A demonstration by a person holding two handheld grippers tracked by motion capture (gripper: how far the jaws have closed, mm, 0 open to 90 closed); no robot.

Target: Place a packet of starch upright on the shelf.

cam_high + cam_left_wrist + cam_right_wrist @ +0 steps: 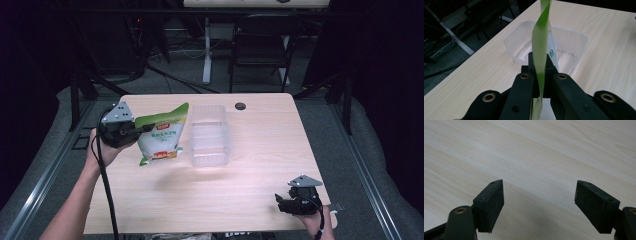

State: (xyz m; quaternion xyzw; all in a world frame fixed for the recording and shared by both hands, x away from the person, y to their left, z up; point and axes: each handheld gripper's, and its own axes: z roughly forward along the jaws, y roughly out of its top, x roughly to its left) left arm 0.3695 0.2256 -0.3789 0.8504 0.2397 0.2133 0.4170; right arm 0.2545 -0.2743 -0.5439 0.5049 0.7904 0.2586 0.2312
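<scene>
Green and white, the pouch (161,136) hangs at the left of the table (250,165), lifted off the wood and tilted, its green top edge pinched in the left gripper (134,129). In the left gripper view the jaws are clenched on that edge, and the green strip (540,47) rises up between them. The person's left hand (102,147) holds this gripper from the left side, with the cable trailing down along the forearm toward the near edge.

Just right of the pouch stands a clear plastic tub (210,136), open on top, about mid-table and toward the far side. In the left gripper view the tub (520,41) lies right behind the pouch.

A small dark round spot (240,106) sits near the far edge of the table, beyond the tub.

The right gripper (286,202) rests at the near right corner, well apart from the pouch and tub. Its jaws stand released, wide apart, with bare wood (536,157) between the pads (490,203).
</scene>
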